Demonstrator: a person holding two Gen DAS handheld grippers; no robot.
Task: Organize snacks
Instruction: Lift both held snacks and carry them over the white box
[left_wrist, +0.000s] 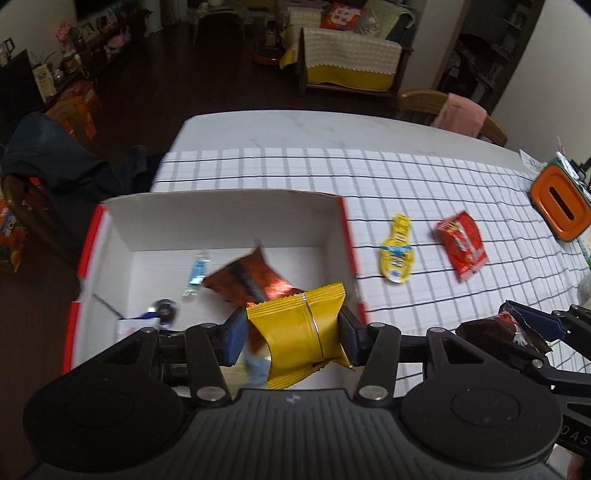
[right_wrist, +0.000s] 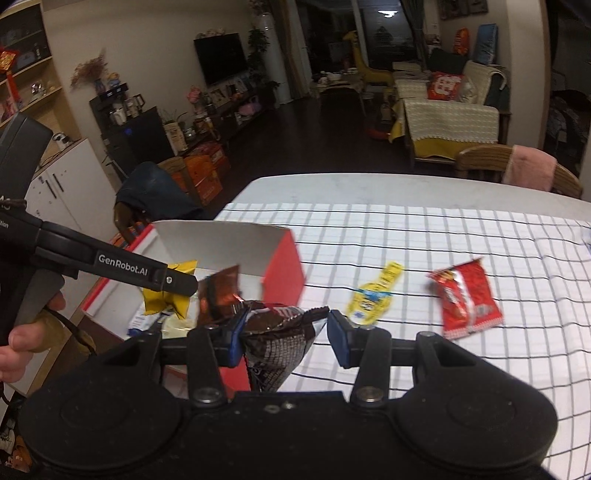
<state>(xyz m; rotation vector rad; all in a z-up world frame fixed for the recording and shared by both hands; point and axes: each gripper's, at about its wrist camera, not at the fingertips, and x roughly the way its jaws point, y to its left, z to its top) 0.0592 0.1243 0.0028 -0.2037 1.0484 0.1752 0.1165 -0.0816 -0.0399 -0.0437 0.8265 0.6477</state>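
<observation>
My left gripper (left_wrist: 293, 334) is shut on a yellow snack packet (left_wrist: 301, 332) and holds it over the near right corner of the white box with red sides (left_wrist: 225, 218). In the right wrist view that gripper (right_wrist: 173, 282) reaches in from the left with the yellow packet (right_wrist: 162, 299). My right gripper (right_wrist: 284, 338) is shut on a dark brown snack packet (right_wrist: 275, 339), beside the box's red wall (right_wrist: 284, 269). It shows at the right edge of the left wrist view (left_wrist: 517, 328). A yellow sachet (left_wrist: 397, 253) and a red packet (left_wrist: 460, 243) lie on the checked cloth.
Inside the box lie an orange-brown foil packet (left_wrist: 245, 278), a small blue-labelled packet (left_wrist: 197, 271) and other small items. An orange tissue holder (left_wrist: 559, 199) stands at the table's right edge. Wooden chairs (right_wrist: 517, 166) stand beyond the far edge.
</observation>
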